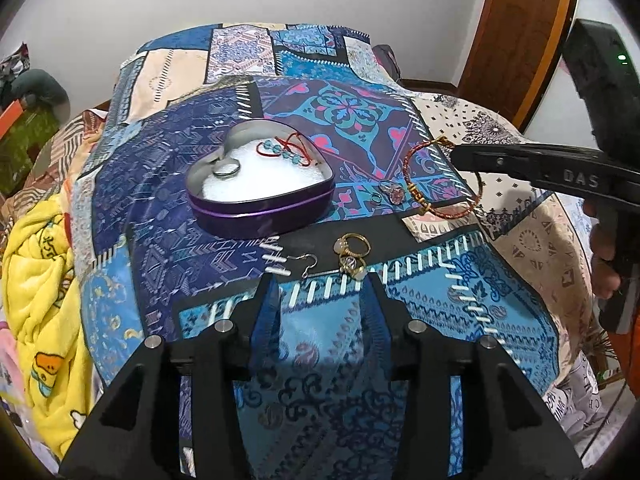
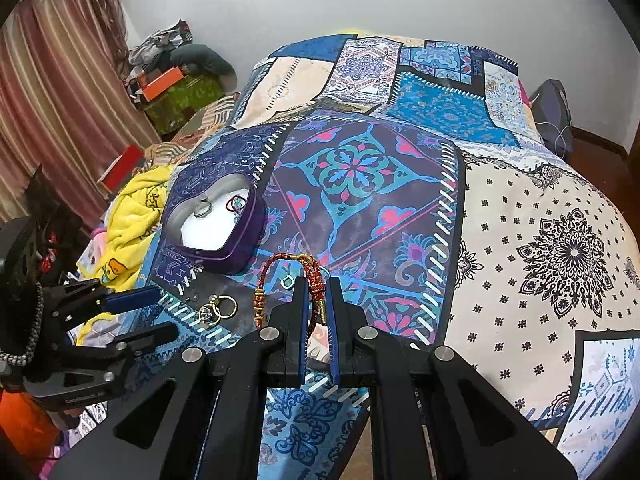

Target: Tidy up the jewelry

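Note:
A purple heart-shaped tin (image 1: 260,196) with white padding holds a silver ring (image 1: 226,170) and a red-cord bead bracelet (image 1: 286,151); the tin also shows in the right wrist view (image 2: 224,236). My right gripper (image 2: 318,296) is shut on a red and gold braided bracelet (image 2: 280,280), which also shows in the left wrist view (image 1: 436,178), right of the tin. Gold rings (image 1: 352,256) and a silver earring (image 1: 306,264) lie just beyond my left gripper (image 1: 318,280), which is open and empty. A small pendant (image 1: 390,192) lies by the bracelet.
Everything rests on a bed with a blue patchwork quilt (image 1: 340,112). A yellow blanket (image 1: 36,288) lies bunched at the left edge. Boxes and clutter (image 2: 172,88) stand by a curtain beyond. A wooden door (image 1: 516,32) is at the right.

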